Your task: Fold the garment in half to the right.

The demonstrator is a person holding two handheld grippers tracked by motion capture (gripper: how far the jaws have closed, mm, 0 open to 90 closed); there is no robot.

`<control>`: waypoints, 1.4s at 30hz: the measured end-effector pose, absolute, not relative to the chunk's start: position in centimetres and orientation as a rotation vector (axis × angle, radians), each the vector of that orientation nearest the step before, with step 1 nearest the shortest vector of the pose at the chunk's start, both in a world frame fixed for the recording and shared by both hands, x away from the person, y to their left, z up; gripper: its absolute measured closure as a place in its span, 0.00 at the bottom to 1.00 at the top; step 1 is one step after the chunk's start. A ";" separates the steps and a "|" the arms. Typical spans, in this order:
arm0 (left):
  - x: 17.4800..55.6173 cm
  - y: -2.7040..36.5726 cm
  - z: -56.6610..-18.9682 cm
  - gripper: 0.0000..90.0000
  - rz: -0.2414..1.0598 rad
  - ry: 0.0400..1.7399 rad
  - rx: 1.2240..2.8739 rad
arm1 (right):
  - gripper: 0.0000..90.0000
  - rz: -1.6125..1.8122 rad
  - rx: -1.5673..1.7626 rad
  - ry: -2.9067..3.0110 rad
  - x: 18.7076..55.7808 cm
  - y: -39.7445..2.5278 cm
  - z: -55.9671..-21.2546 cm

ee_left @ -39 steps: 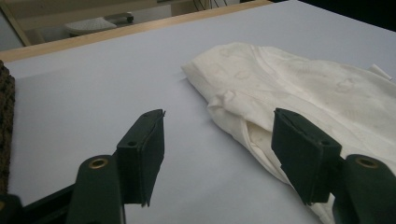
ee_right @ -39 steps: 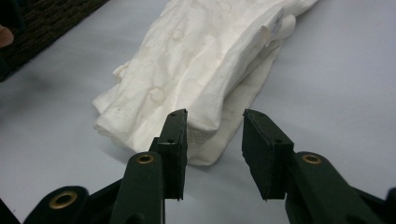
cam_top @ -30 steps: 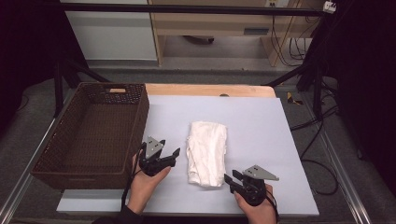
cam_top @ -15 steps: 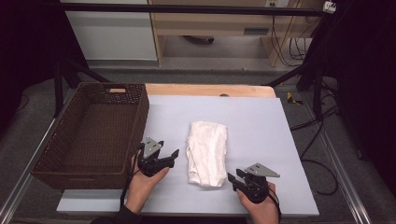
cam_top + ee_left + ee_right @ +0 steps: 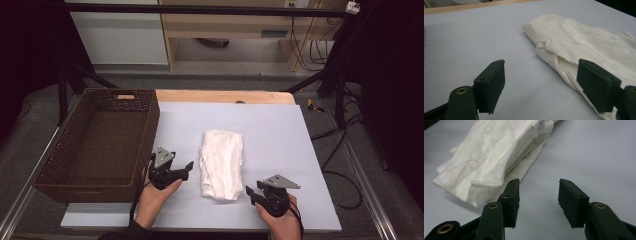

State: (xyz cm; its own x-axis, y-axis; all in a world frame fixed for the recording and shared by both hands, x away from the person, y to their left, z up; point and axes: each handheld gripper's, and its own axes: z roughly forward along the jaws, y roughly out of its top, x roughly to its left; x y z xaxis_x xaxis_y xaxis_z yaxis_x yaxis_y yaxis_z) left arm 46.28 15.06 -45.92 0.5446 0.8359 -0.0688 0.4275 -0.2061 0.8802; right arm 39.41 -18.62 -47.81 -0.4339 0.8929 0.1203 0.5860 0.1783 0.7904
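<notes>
Here both open grippers, left gripper [image 5: 189,167] and right gripper [image 5: 252,194], flank the folded white cloth [image 5: 221,164].

**Folded white cloth between two open grippers**

The white cloth [image 5: 221,164] lies flat on the table, folded into a long, rumpled bundle with layered edges and a faint printed pattern. It sits between the left gripper [image 5: 181,171] and the right gripper [image 5: 252,194], just beside each. One long edge runs right next to the left gripper's outer pad [image 5: 596,83]. Its near corner lies just beside the right gripper's pad [image 5: 510,201], whose jaws stand apart over bare table.
</notes>
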 end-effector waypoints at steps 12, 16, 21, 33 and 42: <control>46.4 15.3 -46.1 0.19 0.499 1.086 1.839 | 0.33 1.090 1.268 2.255 39.2 -17.3 -48.3; 46.5 15.2 -46.0 0.17 0.498 1.088 1.846 | 0.26 1.083 1.242 2.297 39.1 -16.9 -48.4; 46.6 15.3 -45.3 0.15 0.519 1.080 1.838 | 0.16 1.050 1.192 2.357 39.1 -16.4 -48.4; 47.3 14.6 -43.2 0.12 0.532 1.046 1.859 | 0.14 1.013 1.068 2.442 40.7 -15.6 -48.2; 49.4 12.5 -41.8 0.13 0.554 1.021 1.912 | 0.15 1.012 1.014 2.442 41.5 -15.5 -48.1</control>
